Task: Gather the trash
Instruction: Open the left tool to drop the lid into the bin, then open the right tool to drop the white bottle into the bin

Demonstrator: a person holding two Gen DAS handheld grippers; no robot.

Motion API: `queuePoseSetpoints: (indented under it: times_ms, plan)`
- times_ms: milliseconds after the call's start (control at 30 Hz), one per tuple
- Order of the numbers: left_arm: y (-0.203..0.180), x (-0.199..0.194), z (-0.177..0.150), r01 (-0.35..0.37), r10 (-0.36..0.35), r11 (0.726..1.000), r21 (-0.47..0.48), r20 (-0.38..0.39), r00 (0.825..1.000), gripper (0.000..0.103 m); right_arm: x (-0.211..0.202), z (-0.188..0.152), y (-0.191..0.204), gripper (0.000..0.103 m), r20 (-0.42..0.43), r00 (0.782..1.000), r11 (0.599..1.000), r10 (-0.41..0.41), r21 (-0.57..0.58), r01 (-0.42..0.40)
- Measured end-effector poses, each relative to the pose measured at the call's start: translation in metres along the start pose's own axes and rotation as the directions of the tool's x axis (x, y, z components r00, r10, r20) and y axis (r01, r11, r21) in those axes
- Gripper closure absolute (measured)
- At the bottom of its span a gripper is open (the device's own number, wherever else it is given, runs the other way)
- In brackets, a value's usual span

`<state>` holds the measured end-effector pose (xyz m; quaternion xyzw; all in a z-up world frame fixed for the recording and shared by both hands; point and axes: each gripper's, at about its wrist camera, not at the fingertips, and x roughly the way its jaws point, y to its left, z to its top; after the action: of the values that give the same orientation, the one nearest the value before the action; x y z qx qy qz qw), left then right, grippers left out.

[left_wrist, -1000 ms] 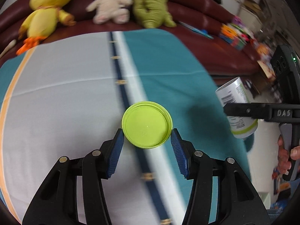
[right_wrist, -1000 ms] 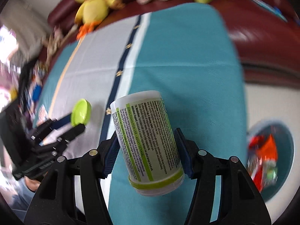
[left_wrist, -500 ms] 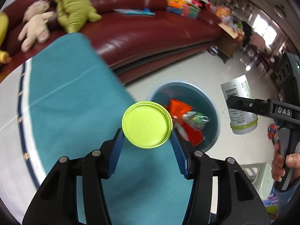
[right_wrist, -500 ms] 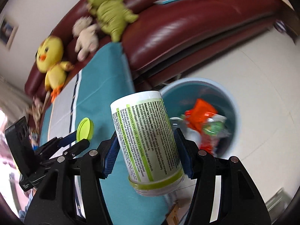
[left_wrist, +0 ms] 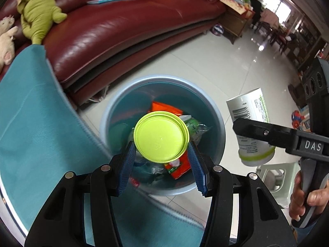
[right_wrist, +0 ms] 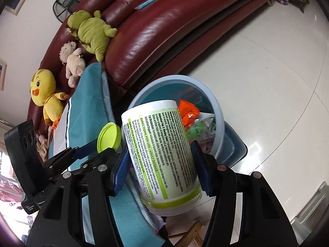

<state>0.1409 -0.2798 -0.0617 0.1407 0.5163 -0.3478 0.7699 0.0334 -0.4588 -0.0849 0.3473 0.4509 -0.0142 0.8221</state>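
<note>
Left wrist view: left gripper (left_wrist: 161,154) grasps the green lid (left_wrist: 161,136) above the half-filled bin (left_wrist: 221,123), right gripper (right_wrist: 160,167) clamps the bottle (right_wrist: 159,156) beside it; both remain undropped.

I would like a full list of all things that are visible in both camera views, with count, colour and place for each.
lid: one, lime green, held above the bin
bottle: one, white with a green label, held beside the bin
bin: one, light blue, on the floor next to the table
wrappers: several, orange, green and clear, inside the bin
tablecloth: one, teal, on the table
sofa: one, dark red, behind the table
plush toys: three, green, cream and yellow, on the sofa
stool: one, pale green, on the floor
left gripper: black with blue pads, shut on the lid
right gripper: black with blue pads, shut on the bottle
hand: one, around the right gripper's handle
</note>
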Motion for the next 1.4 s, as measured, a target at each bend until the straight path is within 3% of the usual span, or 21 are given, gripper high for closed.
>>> queuePoseSetpoints:
  times_ms: [367, 467, 667, 733, 1300, 1367, 1400]
  plan:
    - [-0.016, 0.048, 0.026, 0.030, -0.030, 1.000, 0.008, -0.062, 0.998, 0.047, 0.006, 0.007, -0.031, 0.048, 0.002, 1.000, 0.997, -0.011, 0.080, 0.011]
    - [-0.012, 0.050, 0.025, 0.029, -0.029, 1.000, -0.008, -0.066, 0.997, 0.042, 0.008, 0.008, -0.035, 0.048, -0.001, 1.000, 0.996, -0.018, 0.090, 0.018]
    - [0.003, 0.041, 0.018, 0.014, -0.016, 0.999, -0.040, -0.060, 0.998, 0.035, 0.011, 0.010, -0.032, 0.048, -0.006, 1.000, 0.996, -0.015, 0.082, 0.015]
    - [0.005, 0.034, 0.013, 0.003, -0.006, 0.999, -0.044, -0.056, 0.998, 0.026, 0.012, 0.010, -0.027, 0.048, -0.009, 1.000, 0.997, -0.012, 0.071, 0.013]
    - [0.025, 0.001, -0.012, -0.051, 0.049, 0.997, -0.063, -0.029, 0.998, 0.024, 0.035, 0.010, 0.003, 0.048, -0.044, 0.996, 0.997, -0.080, 0.005, 0.080]
    - [0.029, -0.002, -0.014, -0.051, 0.049, 0.996, -0.071, -0.027, 0.998, 0.022, 0.036, 0.010, 0.005, 0.048, -0.046, 0.995, 0.996, -0.090, 0.000, 0.090]
    - [0.030, -0.003, -0.016, -0.053, 0.051, 0.996, -0.074, -0.025, 0.998, 0.016, 0.038, 0.010, 0.007, 0.048, -0.048, 0.994, 0.995, -0.096, -0.002, 0.096]
